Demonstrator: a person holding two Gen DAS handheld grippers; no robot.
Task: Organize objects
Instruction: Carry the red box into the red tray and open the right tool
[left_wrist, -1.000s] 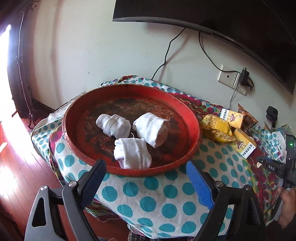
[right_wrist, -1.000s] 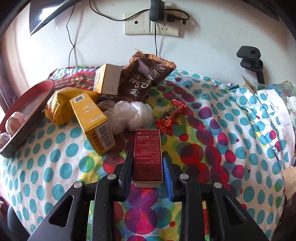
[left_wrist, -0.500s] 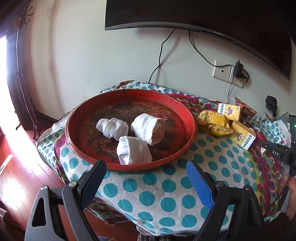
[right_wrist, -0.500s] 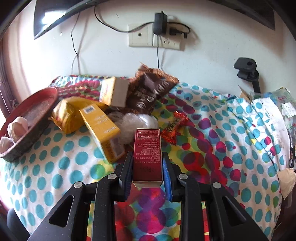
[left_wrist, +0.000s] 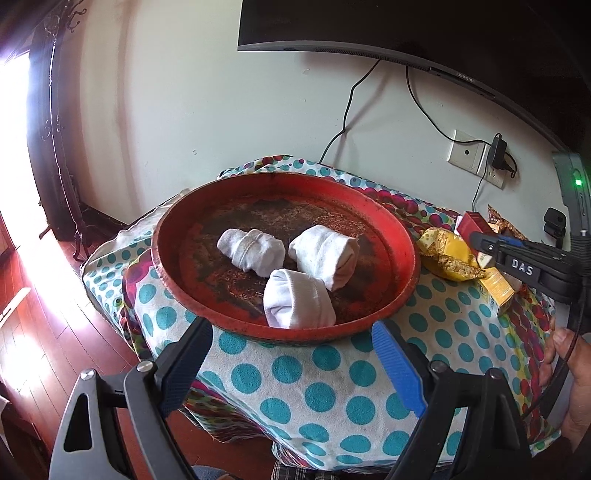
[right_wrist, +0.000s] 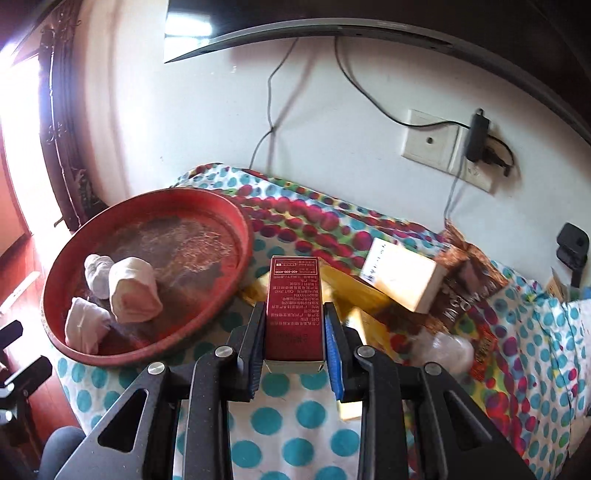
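A: Starting at the left, what's sitting in the red tray (left_wrist: 402, 236) & why?

B: Three rolled white socks (left_wrist: 251, 246), bunched near the middle of the tray. Looks like soft stuff is getting its own container, away from the packets on the polka-dot cloth (left_wrist: 332, 387)

A: The left gripper (left_wrist: 295, 354), doing anything?

B: Nothing in it. Its fingers are spread wide, hanging just off the tray's near rim, above the cloth edge. I'd say it's waiting, prob ready to steady the tray or take a sock

A: And moving right?

B: The right gripper (right_wrist: 295, 332) is clamping a dark red box (right_wrist: 294, 295) by its long sides, pads flat against both faces, box pointing fwd along the fingers. It's being held up off the table, between the tray and the snack pile, touching neither

A: Why grip it that way?

B: Narrow box, flat sides, so a side squeeze is keeping it from twisting. Judging by the heading, it may be going toward the tray, can't be sure

A: Far right?

B: Loose pile: yellow packet (left_wrist: 448, 254), yellow box (right_wrist: 402, 278), brown snack bag (right_wrist: 469, 291), a clear plastic wad (right_wrist: 443, 349), small red wrapper (right_wrist: 484, 349). All unsorted, some overlapping, so plenty of the job is left
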